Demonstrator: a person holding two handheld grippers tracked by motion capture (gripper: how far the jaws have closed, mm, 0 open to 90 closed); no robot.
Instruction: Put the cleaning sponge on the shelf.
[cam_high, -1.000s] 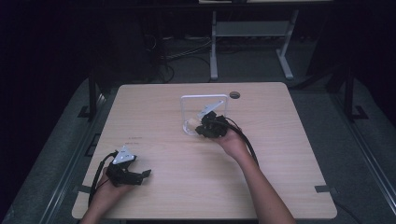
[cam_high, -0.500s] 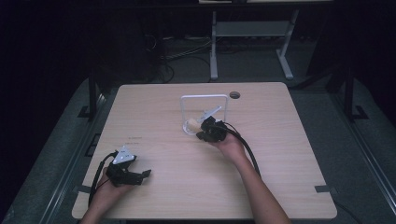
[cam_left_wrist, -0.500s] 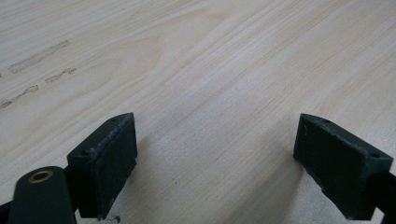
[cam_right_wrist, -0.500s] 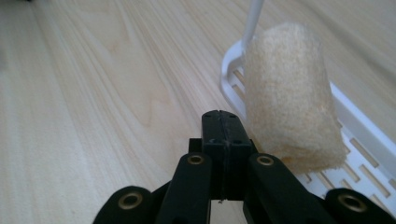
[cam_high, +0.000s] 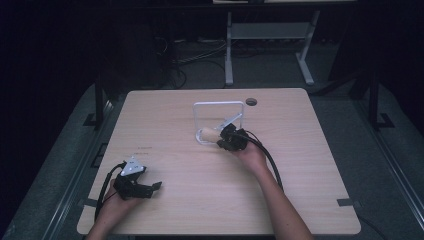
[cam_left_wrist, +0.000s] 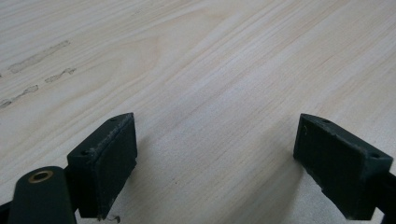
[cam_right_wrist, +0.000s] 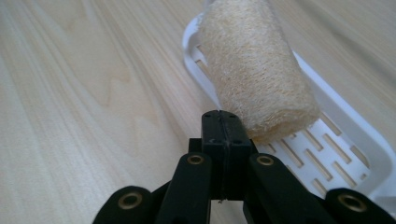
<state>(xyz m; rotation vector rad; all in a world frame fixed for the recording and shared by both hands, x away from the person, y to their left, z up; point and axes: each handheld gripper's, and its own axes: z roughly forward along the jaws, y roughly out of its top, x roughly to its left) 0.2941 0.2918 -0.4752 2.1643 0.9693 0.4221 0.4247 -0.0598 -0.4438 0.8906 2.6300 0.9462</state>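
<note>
A tan loofah roll (cam_right_wrist: 257, 70) lies across the front left corner of a white slotted tray (cam_right_wrist: 345, 154), partly on its rim. My right gripper (cam_right_wrist: 224, 122) is shut, jaws pressed together with nothing between them, and its tips touch the roll's near end. From above, the roll (cam_high: 206, 134) sits at the tray (cam_high: 218, 104) corner with the right gripper (cam_high: 225, 139) just to its right. My left gripper (cam_high: 156, 187) rests near the table's front left. It is open (cam_left_wrist: 215, 140) above bare wood.
The light wooden table (cam_high: 300, 165) has a dark round grommet (cam_high: 251, 101) at its back edge. Faint smudges (cam_left_wrist: 37, 56) mark the wood ahead of the left gripper. Table legs and cables stand on the dark floor behind.
The right gripper has shifted slightly toward the person, staying at the loofah roll's end. The left gripper has not moved.
</note>
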